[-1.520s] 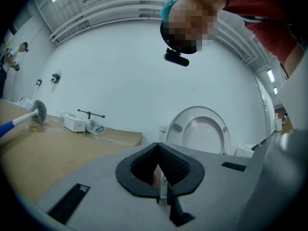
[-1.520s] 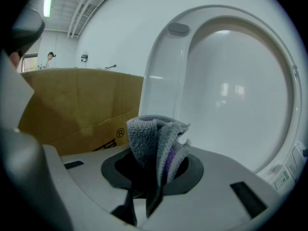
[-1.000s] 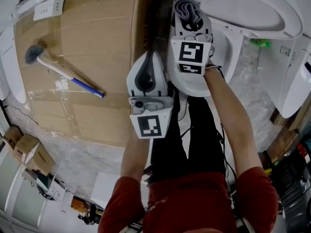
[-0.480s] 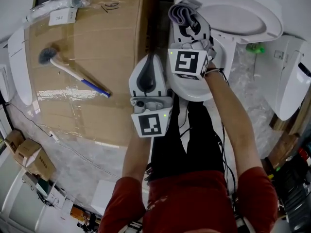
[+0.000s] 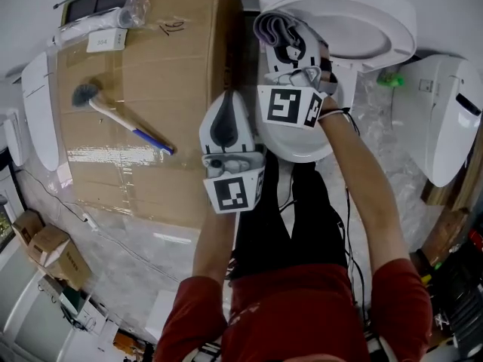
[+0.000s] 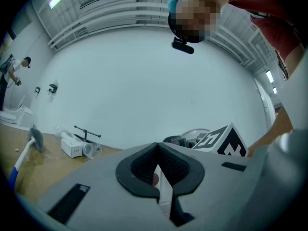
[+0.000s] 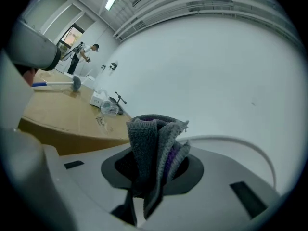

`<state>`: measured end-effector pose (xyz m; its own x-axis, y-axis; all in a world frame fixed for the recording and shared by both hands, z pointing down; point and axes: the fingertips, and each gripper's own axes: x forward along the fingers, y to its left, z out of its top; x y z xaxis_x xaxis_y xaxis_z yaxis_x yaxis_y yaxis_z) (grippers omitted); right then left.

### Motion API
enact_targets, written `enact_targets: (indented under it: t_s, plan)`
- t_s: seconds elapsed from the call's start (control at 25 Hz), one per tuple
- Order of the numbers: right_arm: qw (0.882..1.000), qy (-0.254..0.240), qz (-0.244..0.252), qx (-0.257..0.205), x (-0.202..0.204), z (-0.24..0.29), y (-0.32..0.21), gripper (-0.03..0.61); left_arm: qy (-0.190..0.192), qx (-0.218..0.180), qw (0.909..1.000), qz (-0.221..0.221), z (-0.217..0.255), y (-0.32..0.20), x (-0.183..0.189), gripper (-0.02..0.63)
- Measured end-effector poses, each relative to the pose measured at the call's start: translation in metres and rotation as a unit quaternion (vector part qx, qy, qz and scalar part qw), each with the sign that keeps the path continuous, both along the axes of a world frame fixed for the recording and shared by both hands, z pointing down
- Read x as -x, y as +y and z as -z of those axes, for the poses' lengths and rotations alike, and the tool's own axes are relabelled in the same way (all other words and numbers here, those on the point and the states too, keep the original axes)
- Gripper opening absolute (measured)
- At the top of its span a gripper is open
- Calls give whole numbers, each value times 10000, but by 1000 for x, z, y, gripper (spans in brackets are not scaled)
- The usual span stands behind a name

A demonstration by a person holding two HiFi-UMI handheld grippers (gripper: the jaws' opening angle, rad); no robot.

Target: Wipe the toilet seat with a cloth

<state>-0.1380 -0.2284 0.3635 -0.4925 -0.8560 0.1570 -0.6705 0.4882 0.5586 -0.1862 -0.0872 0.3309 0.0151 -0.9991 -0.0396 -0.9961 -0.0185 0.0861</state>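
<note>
In the head view a white toilet stands at the top right, its lid (image 5: 362, 17) raised and the front of its seat (image 5: 303, 148) showing below my right gripper. My right gripper (image 5: 284, 42) hovers over the seat's left side, shut on a folded grey and purple cloth (image 5: 274, 29). In the right gripper view the cloth (image 7: 153, 150) stands up from between the jaws. My left gripper (image 5: 228, 102) hangs left of the toilet, over the gap beside the box. Its jaws (image 6: 158, 176) are shut with nothing between them.
A large cardboard box (image 5: 151, 66) fills the left, with a blue-handled brush (image 5: 121, 118) and a labelled packet (image 5: 102, 40) on it. A spare toilet seat (image 5: 39, 111) leans at far left. Another white fixture (image 5: 441, 127) stands on the right, and small cartons (image 5: 47, 246) sit at lower left.
My right gripper with the cloth has shifted slightly left and nearer to me over the seat. The head view has drifted. The left gripper has hardly moved.
</note>
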Motion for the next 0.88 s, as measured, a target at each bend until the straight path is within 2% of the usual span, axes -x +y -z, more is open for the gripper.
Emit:
enact_targets:
  t_s: [0.36,0.56,0.76,0.88]
  plan:
    - [9983,-142,-448,-331,-45,41,-10,98,-255,-287,9989,-281,20,-3,-28,12]
    - [9960,-201,-762,-426,-85,56,-16,98,-257,-339,9978,-505,26,-6,-55,12]
    - [9912,-424,-1202,-342,-133,66,-22,98,-178,-216,9969,-741,28,-10,-86,12]
    - [9872,-574,-1458,-308,-164,68,-26,98,-303,-308,9951,-893,31,-10,-103,12]
